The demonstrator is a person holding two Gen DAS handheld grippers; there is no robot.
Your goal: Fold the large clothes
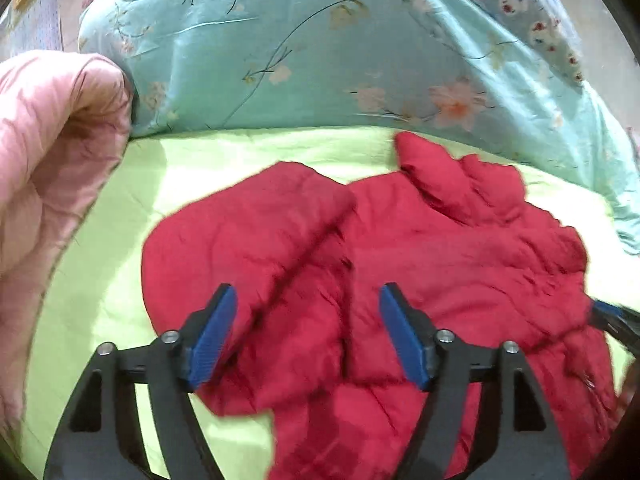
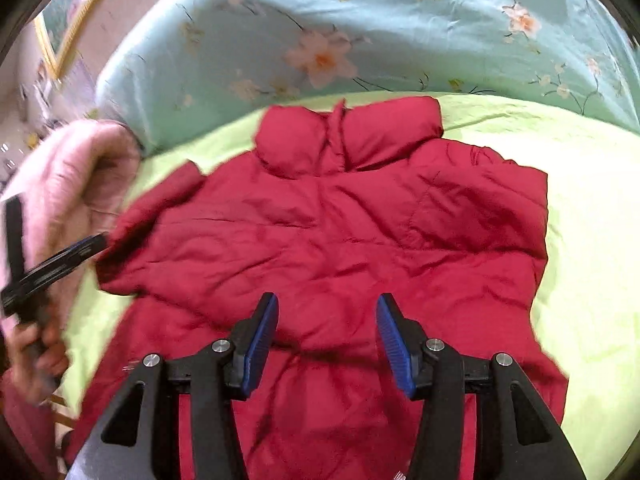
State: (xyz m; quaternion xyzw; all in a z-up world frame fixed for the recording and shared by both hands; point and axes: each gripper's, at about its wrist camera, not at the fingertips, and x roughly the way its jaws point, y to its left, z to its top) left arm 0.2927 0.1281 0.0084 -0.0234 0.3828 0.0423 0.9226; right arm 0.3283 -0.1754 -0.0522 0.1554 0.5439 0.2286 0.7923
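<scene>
A red puffy jacket (image 2: pixel 340 236) lies spread on a lime-green sheet (image 2: pixel 584 208), collar (image 2: pixel 344 136) at the far end. Its left sleeve (image 1: pixel 248 240) is folded over the body. My left gripper (image 1: pixel 306 300) is open and empty, hovering just above the folded sleeve; it also shows at the left edge of the right wrist view (image 2: pixel 90 245). My right gripper (image 2: pixel 326 308) is open and empty above the lower middle of the jacket; its tip shows at the right edge of the left wrist view (image 1: pixel 608 314).
A teal floral quilt (image 1: pixel 312 48) is piled along the far side of the bed. A pink quilted blanket (image 1: pixel 52 152) is bunched at the left. A framed picture (image 2: pixel 68 20) hangs on the wall at far left.
</scene>
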